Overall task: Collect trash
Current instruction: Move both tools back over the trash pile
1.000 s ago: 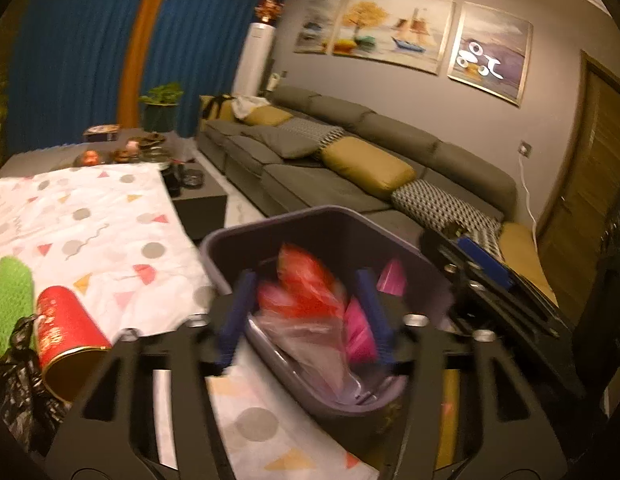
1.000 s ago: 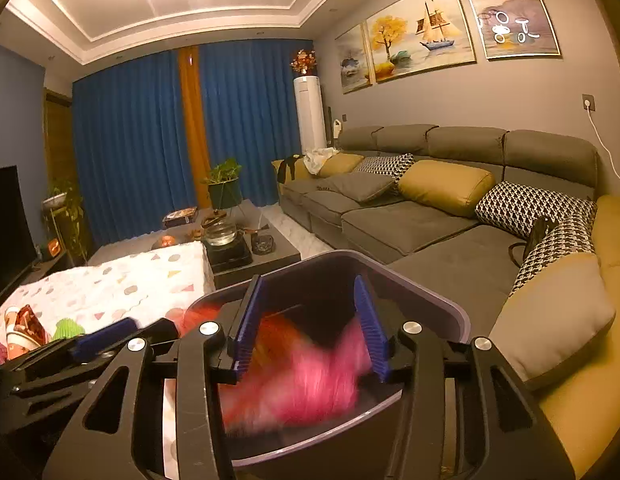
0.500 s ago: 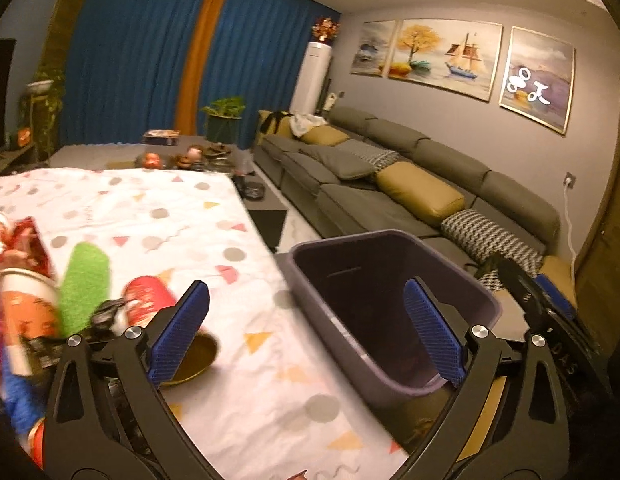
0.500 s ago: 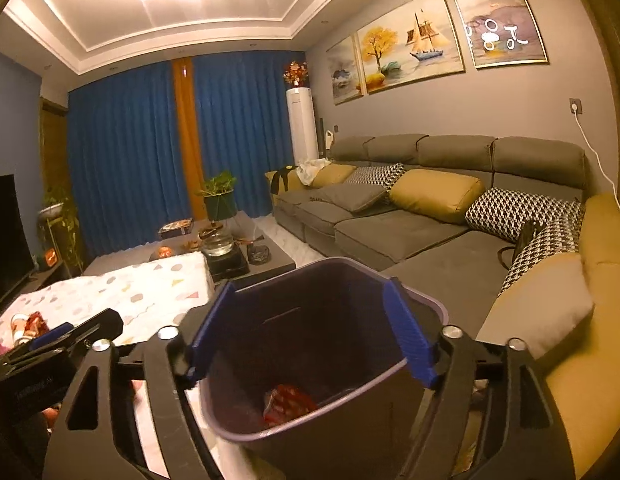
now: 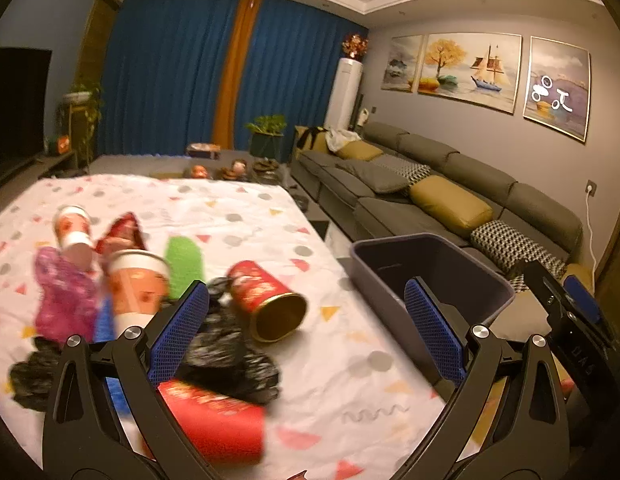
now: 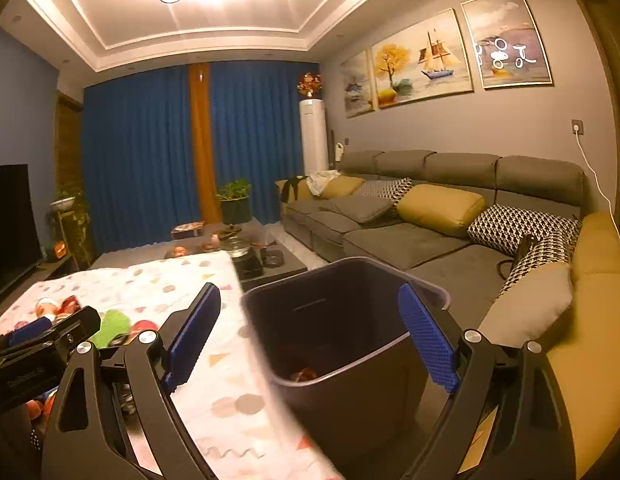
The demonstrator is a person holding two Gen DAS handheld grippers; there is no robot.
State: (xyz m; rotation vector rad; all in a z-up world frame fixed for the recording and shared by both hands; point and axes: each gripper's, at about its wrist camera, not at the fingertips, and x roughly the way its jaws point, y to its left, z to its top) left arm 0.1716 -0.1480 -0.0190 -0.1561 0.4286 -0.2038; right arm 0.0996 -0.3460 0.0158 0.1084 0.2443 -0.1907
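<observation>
My left gripper is open and empty over the table's trash pile. Under it lie a red can on its side, a black plastic bag and a red tube. Further left are two paper cups, a green piece and a pink wrapper. The grey bin stands off the table's right edge. My right gripper hangs in front of the bin, jaws opening, nothing between them. Red trash lies at the bin's bottom.
The table wears a white cloth with coloured shapes. A long grey sofa with cushions runs behind and right of the bin. A dark low table with small items stands beyond. A TV is at the left.
Both grippers let go of red and pink wrappers over the bin and opened wide. My left gripper swung left from the bin to the trash pile. The right one drew back slightly.
</observation>
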